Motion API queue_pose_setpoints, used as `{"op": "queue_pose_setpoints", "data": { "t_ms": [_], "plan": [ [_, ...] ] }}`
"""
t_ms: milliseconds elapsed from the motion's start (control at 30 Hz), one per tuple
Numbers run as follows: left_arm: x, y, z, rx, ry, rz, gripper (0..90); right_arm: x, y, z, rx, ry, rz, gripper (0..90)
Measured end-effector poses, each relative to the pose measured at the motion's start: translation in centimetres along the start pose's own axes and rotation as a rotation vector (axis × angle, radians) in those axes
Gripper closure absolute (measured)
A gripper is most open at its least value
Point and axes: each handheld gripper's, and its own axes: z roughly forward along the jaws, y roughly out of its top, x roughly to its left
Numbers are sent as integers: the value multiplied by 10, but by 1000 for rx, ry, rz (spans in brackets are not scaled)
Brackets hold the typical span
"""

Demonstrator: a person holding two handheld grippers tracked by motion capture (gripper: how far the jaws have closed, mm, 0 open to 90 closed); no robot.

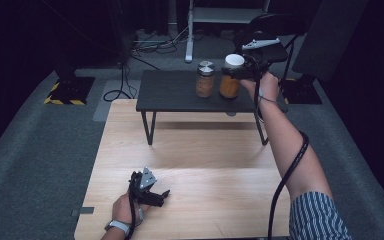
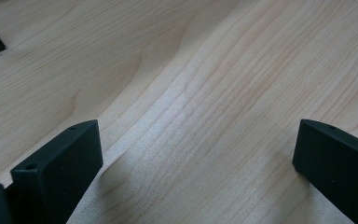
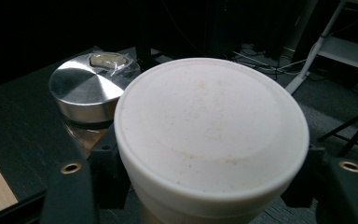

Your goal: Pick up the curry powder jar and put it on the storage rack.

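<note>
White-lidded jar (image 1: pixel 231 75) sat clamped in the right gripper (image 1: pixel 245 70) jaws just under the lid; any slip could knock the steel-lidded jar (image 1: pixel 205 79) just beside it. Left gripper (image 1: pixel 152 192) jaws gaped empty over the worktop (image 1: pixel 205 200).

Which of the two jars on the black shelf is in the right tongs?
The white-lidded jar of orange contents, the one on the right. The right tongs clamp it below the lid; the silver-lidded jar stands free beside it.

**White-lidded jar upright on the dark shelf**

The jar (image 1: pixel 231 76) stands upright in the upper middle of the high view, right of centre. It is clear glass with orange-brown contents, closed by a broad, faintly stained white lid (image 3: pixel 212 133).
</note>
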Motion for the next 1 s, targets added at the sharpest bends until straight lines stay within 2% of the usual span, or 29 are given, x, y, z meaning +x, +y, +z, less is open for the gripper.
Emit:
{"op": "queue_pose_setpoints", "data": {
  "t_ms": [67,233,400,733,1000],
  "plan": [
    [0,0,0,0,1,-1,9,-1,-3,-1,-6,0,-4,318],
    [0,0,0,0,4,-3,9,-2,-10,-2,-23,9,-15,206],
    [0,0,0,0,4,-3,9,-1,-17,-15,-45,17,-20,175],
    [-1,0,0,-2,7,-1,9,6,-34,-69,-79,-6,-35,169],
    [-1,0,0,-2,7,-2,9,11,-59,-116,-104,-40,-21,168]
  ]
}}
